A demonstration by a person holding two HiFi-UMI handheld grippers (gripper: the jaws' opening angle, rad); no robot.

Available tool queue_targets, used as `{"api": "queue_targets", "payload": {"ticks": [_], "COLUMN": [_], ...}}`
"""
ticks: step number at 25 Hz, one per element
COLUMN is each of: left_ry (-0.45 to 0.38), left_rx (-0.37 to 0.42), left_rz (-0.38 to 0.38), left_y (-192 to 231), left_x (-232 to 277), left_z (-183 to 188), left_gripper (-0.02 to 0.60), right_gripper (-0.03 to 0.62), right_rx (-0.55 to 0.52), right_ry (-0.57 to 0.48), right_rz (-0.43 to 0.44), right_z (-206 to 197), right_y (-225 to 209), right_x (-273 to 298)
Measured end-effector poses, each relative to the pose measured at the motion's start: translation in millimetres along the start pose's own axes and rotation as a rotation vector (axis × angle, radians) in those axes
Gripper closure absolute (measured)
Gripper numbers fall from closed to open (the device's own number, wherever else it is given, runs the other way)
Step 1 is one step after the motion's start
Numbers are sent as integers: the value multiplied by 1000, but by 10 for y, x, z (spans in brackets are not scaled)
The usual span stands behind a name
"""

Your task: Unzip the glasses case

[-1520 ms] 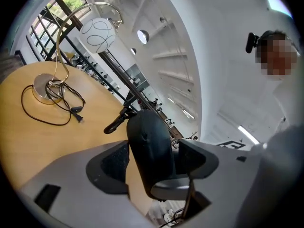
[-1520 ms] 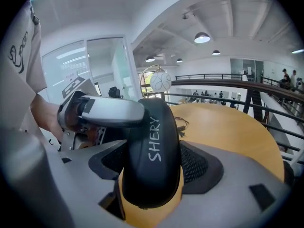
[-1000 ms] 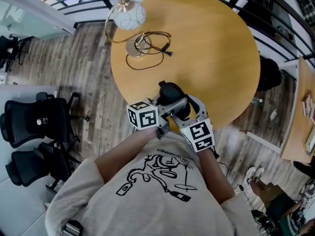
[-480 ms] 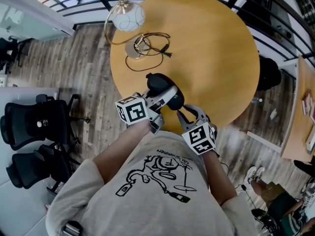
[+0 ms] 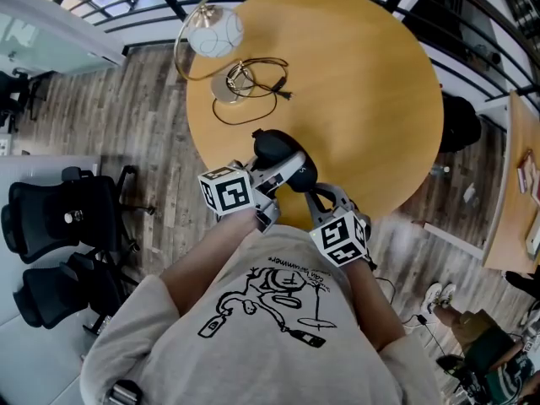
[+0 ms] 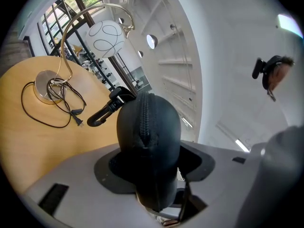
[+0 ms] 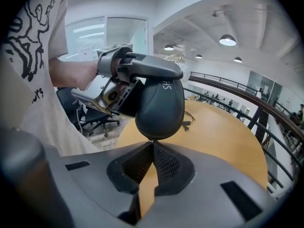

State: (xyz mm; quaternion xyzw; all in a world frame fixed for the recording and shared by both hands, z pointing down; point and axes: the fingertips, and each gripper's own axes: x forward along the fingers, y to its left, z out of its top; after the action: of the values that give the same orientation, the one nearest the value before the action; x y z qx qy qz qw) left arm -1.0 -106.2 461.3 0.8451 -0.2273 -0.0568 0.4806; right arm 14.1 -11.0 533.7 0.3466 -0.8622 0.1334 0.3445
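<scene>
Lamp [image 5: 215, 34] on table [image 5: 363, 83], beyond glasses case [image 5: 277, 148]

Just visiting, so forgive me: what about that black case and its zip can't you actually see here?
- Zipper pull: in the right gripper view the right gripper's shut tips meet at the glasses case's lower end; any pull there is too small to tell.
- Those tips, head view: too small to separate from the dark case.
- Zip: in the left gripper view it curves out of sight under the case.
</scene>
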Motion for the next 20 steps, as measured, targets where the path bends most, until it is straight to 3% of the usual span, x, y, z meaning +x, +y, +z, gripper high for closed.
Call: {"api": "queue_targets", "payload": {"ticks": [12, 20], "left_ry": [152, 254], "left_rx": [64, 112], "left_rz": [-20, -53], "left_y": [-38, -101], "left_x": [58, 92], "left_z": [-241, -393], "left_gripper": [345, 344], "right_gripper": [574, 574], "right_rx": [-59, -284], "right_ry": [78, 133], "right_rz": [-57, -107], "right_z": [-166, -165], "right_y": [-155, -250], "right_x": [-24, -51]}}
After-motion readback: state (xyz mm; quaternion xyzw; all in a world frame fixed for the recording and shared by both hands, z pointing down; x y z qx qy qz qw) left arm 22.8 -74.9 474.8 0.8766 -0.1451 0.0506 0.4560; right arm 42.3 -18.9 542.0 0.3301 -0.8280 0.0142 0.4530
